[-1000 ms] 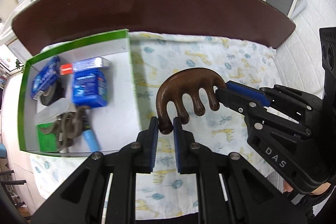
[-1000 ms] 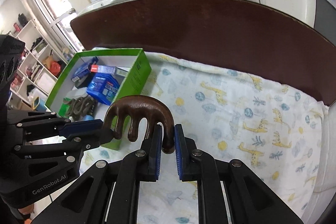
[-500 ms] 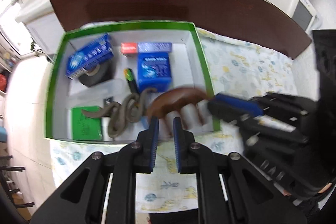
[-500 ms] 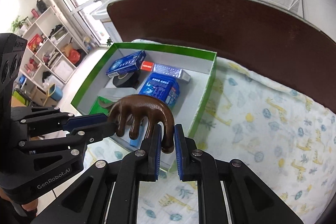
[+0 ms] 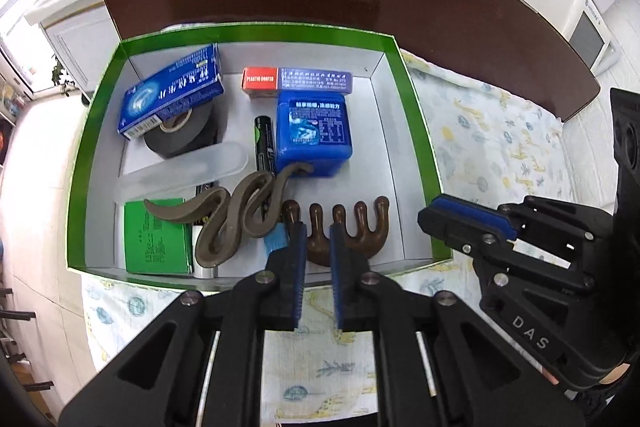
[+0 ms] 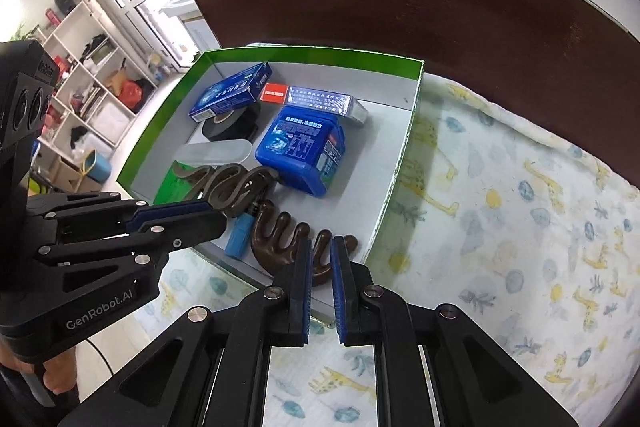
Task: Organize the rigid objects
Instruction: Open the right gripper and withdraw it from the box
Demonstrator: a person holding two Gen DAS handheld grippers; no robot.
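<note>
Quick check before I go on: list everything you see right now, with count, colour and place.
Box: one, green rim, white inside, on the cloth.
Wooden comb: one, dark brown, box's near right corner, prongs pointing away.
Wavy wooden piece: one, grey-brown, left of the comb.
Blue tub: one, box centre.
Blue carton: one, far left, resting on the tape.
Tape roll: one, black.
Red and blue carton: one, far wall.
Clear case: one, frosted.
Green pack: one, near left corner.
Cloth: one, giraffe print.
Table: one, dark brown.
Left claw: shut on the comb.
Right claw: shut on the comb.
</note>
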